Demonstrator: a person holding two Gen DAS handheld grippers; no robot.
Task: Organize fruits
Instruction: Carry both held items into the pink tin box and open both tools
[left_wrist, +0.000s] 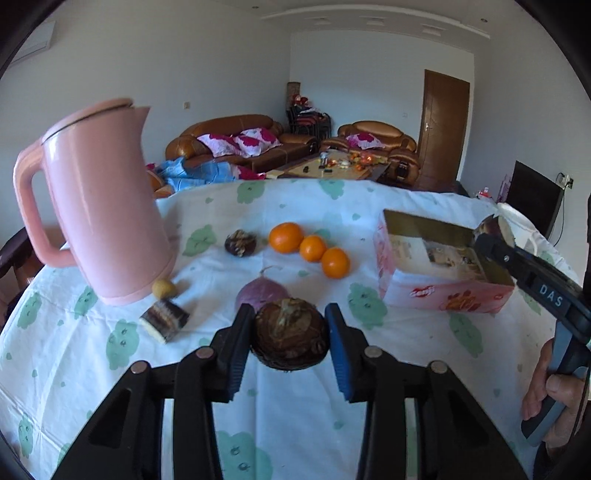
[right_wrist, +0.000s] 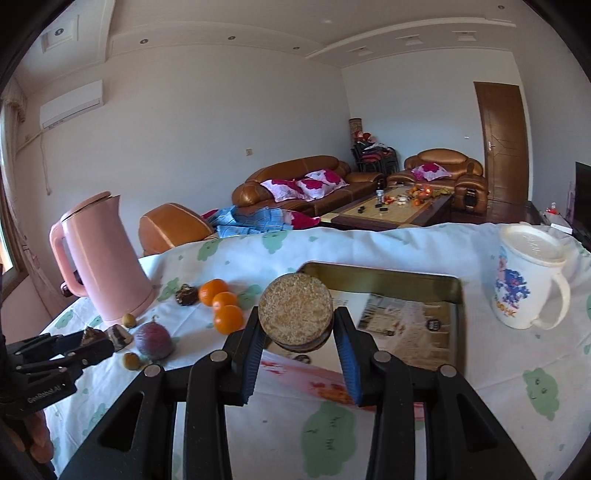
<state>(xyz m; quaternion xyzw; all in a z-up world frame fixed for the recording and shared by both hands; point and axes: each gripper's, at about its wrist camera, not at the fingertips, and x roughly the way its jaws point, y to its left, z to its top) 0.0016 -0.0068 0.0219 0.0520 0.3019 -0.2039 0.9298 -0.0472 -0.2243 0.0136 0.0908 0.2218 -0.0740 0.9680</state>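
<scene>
Two tongs (left_wrist: 290, 334), rough brown rounds (left_wrist: 290, 338)

"DAS" on the right tool (left_wrist: 491, 236), "GenRobot.AI" on the left tool (right_wrist: 90, 341)

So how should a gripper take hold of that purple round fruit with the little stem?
Grip the purple fruit across its round middle, coming from above with the jaws closing level. The stem on top is too thin to hold. Put one finger on its open right side; a small yellow fruit and a chocolate piece crowd its left.
</scene>
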